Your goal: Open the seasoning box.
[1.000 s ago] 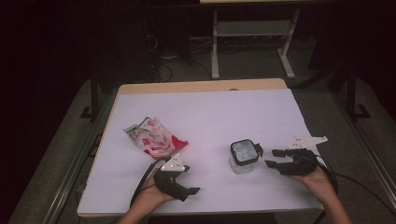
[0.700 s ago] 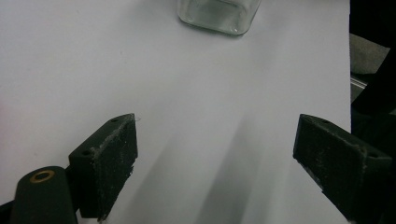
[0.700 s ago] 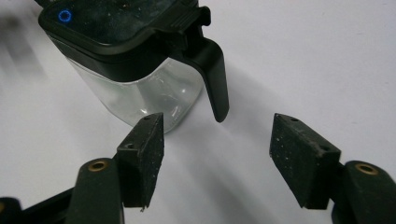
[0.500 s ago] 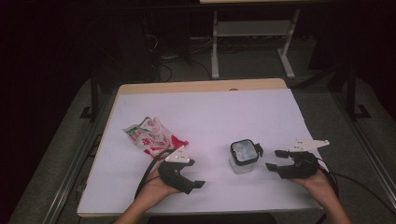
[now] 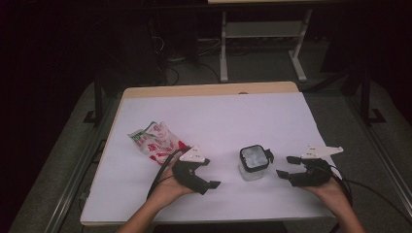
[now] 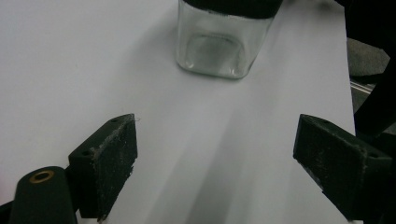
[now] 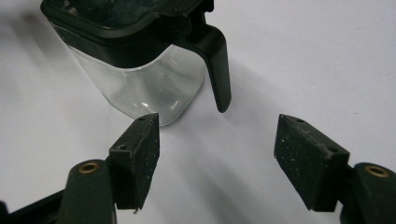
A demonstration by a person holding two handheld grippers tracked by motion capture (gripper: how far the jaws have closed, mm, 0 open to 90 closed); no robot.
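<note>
A small clear square jar (image 5: 253, 165) with a black lid and a side latch stands on the white table (image 5: 218, 116), between my two grippers. My left gripper (image 5: 209, 174) is open to the jar's left, nothing between its jaws; the left gripper view has the jar (image 6: 222, 42) ahead, a short way off. My right gripper (image 5: 287, 166) is open just right of the jar. Its view puts the jar (image 7: 140, 79) close in front, with the black latch (image 7: 217, 65) hanging down toward the gap between the jaws. A red, white and green snack bag (image 5: 155, 141) lies left of my left hand.
The table's near edge runs just below both hands. Behind the table stand a white metal frame (image 5: 262, 43) and cables on a dark floor. Cables trail from both grippers off the front edge.
My left gripper has moved right and a little forward, toward the jar and away from the bag. The right gripper has barely shifted.
</note>
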